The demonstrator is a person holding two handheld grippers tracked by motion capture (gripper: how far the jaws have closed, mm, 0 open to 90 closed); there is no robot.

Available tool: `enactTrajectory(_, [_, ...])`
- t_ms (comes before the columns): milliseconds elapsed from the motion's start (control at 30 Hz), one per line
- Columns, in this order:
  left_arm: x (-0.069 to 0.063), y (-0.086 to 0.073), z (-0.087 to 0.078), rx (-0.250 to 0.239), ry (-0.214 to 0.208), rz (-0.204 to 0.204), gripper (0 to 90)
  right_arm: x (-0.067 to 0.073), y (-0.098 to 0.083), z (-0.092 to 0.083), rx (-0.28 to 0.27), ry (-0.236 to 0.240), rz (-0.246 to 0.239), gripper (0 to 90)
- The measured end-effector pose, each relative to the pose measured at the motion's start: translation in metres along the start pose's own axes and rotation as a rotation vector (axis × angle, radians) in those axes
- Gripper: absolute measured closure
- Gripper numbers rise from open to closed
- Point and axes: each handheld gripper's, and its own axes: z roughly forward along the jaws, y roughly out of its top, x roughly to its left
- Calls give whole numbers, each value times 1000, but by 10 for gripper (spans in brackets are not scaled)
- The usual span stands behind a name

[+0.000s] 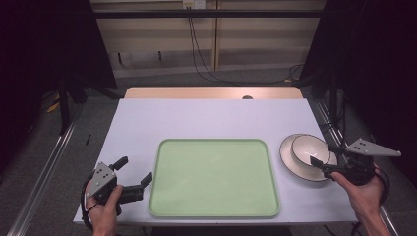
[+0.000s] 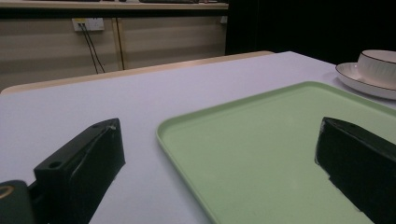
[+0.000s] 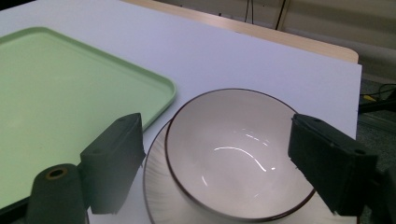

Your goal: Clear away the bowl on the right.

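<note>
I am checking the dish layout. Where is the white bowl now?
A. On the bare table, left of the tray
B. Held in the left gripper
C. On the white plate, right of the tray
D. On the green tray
C: the bowl sits on the plate, right of the empty tray.

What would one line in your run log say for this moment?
left gripper: open, beside tray | right gripper: open, over bowl | bowl: on plate | tray: empty

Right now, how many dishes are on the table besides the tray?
2: a bowl sitting on a plate, right of the tray, by the right gripper. None hidden.
</note>
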Motion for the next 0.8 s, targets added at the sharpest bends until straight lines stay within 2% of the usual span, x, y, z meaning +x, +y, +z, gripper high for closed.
enactTrajectory(67, [0, 0, 0, -2, 3, 2, 14, -7, 3, 4, 20, -8, -12, 190])
enactTrajectory(100, [0, 0, 1, 2, 3, 4, 14, -13, 5, 9, 39, 12, -2, 200])
enactTrajectory(333, [0, 0, 2, 5, 7, 3, 14, -22, 16, 20, 73, -1, -16, 237])
enactTrajectory(500, [0, 1, 3, 7, -7, 8, 14, -30, 31, 33, 118, 10, -20, 266])
enactTrajectory(533, [0, 0, 4, 2, -17, -1, 14, -30, 31, 33, 118, 10, -20, 266])
enactTrajectory(567, [0, 1, 5, 5, -21, 9, 14, -36, 34, 41, 142, 2, -28, 277])
enactTrajectory(600, [0, 1, 5, 5, -21, 9, 14, -36, 34, 41, 142, 2, -28, 277])
enactTrajectory(633, [0, 1, 5, 7, -23, 6, 14, -40, 35, 48, 169, -7, -23, 297])
enactTrajectory(700, [0, 0, 4, 9, -25, 4, 14, -44, 35, 54, 186, -14, -12, 309])
enactTrajectory(800, [0, 0, 4, 8, -23, 3, 14, -50, 34, 59, 204, -17, -17, 325])
